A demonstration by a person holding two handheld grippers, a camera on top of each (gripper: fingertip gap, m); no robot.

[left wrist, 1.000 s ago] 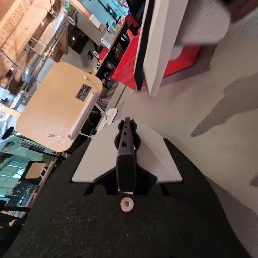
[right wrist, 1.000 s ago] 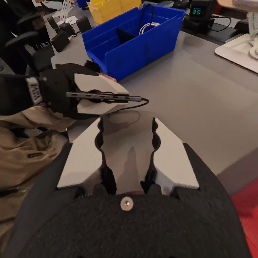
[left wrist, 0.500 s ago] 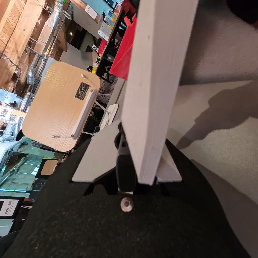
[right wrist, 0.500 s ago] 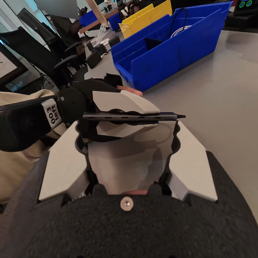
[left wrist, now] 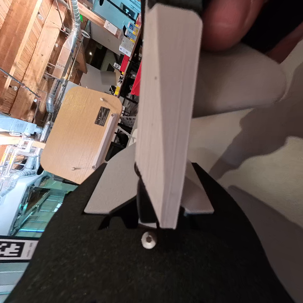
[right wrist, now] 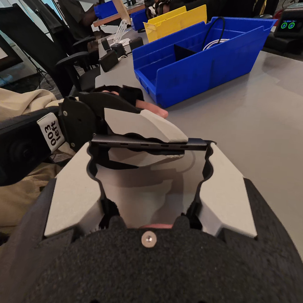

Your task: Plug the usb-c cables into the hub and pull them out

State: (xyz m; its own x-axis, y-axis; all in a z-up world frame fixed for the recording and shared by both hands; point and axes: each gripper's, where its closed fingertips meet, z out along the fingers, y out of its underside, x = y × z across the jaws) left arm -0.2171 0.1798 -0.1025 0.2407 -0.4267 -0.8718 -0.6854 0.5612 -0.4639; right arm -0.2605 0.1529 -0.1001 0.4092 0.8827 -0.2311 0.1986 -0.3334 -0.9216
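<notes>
Left gripper [right wrist: 183,147] is clamping the slim dark-grey metal usb-c hub [right wrist: 147,145] flat above the grey table [right wrist: 246,123], while the right gripper [right wrist: 150,147] is spreading wide across its length. Looking light, rigid and smooth, the hub is probably best pinched at its ends.

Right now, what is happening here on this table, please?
A person holds a gripper in each hand. The left gripper is shut on a slim dark hub and holds it level above the grey table. The right gripper is open, its two fingers set around the hub's ends. No cable is plugged into the side ports that show. A blue bin behind holds coiled cables.
</notes>
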